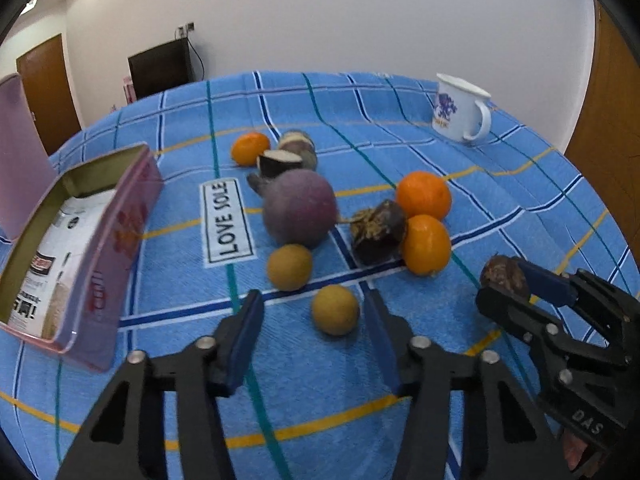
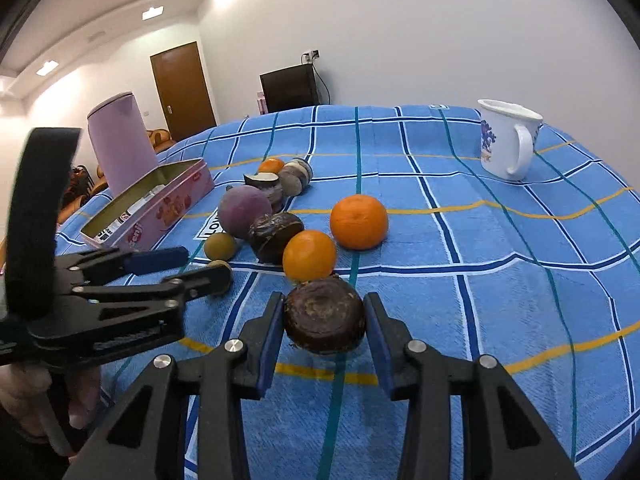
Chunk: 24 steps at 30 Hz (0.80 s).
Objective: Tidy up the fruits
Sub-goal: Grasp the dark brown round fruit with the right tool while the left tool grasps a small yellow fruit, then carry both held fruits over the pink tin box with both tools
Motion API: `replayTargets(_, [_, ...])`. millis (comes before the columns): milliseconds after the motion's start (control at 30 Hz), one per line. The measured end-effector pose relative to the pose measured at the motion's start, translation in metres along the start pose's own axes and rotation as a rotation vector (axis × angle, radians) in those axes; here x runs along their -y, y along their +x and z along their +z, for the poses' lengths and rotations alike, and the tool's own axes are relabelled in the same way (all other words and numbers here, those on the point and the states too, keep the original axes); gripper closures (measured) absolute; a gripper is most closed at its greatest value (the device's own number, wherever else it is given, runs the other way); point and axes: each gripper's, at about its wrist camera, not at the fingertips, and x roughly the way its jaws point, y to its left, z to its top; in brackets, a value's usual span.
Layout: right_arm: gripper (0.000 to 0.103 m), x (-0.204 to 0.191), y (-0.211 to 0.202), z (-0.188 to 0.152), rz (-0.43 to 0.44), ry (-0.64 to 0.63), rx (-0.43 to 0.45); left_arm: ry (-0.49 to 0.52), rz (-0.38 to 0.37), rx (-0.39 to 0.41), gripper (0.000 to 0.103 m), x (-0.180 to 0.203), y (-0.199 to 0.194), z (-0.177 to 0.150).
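Fruits (image 1: 300,208) clustered mid-cloth (image 1: 400,360), tin (image 1: 100,260) at their left, mug (image 1: 460,108) far right behind

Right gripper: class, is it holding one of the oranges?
No: the right gripper grips a dark brown fruit between its blue pads, while the oranges lie on the cloth beyond.

The left gripper (image 1: 314,312) hangs low with its jaws spread wide. The right gripper (image 2: 325,320) sits beside it, fingers (image 2: 270,332) pressed against a dark fruit (image 2: 325,322) between them.
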Motion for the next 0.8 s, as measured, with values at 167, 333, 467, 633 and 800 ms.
replayTargets(167, [0.061,-0.002,-0.001,-0.001,0.007,-0.008,0.002,-0.011,-0.024,-0.039,0.068,-0.001,0.008,0.0])
replayTargets(333, [0.061,-0.004,-0.002,-0.001,0.003,-0.021,0.014,-0.005,-0.024,-0.036,0.076,-0.004,0.005,-0.003])
replayTargets(467, [0.061,-0.008,-0.002,0.0,0.009,-0.036,0.007,0.001,-0.024,-0.008,0.076,-0.009,-0.004,-0.005])
replayTargets(633, [0.061,-0.02,-0.003,0.007,0.027,-0.07,0.01,0.016,0.003,0.045,0.076,-0.015,-0.019,-0.005])
replayTargets(800, [0.061,-0.036,-0.006,0.02,0.044,-0.118,0.029,-0.003,0.025,0.078,0.076,-0.028,-0.026,-0.003])
